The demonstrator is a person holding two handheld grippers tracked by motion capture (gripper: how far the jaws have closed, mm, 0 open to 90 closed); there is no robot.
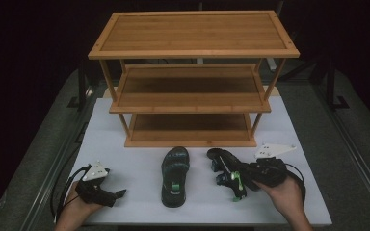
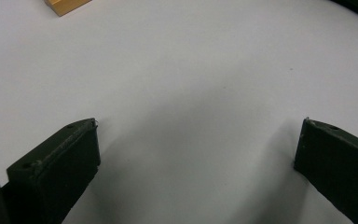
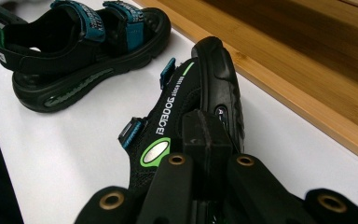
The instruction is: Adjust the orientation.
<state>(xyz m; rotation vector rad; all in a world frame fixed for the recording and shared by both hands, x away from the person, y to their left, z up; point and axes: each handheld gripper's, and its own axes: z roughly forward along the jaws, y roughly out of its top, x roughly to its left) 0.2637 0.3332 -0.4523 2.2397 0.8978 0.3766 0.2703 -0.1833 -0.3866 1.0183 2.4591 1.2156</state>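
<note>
Two black sandals with teal straps and green accents lie on the white table in front of a wooden rack. The left sandal (image 1: 175, 175) (image 3: 84, 51) rests flat on its sole, toe toward the rack. The right sandal (image 1: 223, 165) (image 3: 186, 93) is turned on its side, with my right gripper (image 1: 243, 180) (image 3: 205, 140) shut on its heel end. Far to the left, my left gripper (image 1: 120, 194) (image 2: 198, 126) stands open low over the bare table, nothing between its fingers (image 2: 65, 154).
A three-tier bamboo rack (image 1: 192, 53) (image 3: 307, 70) stands at the back of the white table (image 1: 135, 144), all its shelves bare; its corner (image 2: 65, 4) shows in the left gripper view. Dark floor lies beyond the table's edges. Cables trail from both grippers.
</note>
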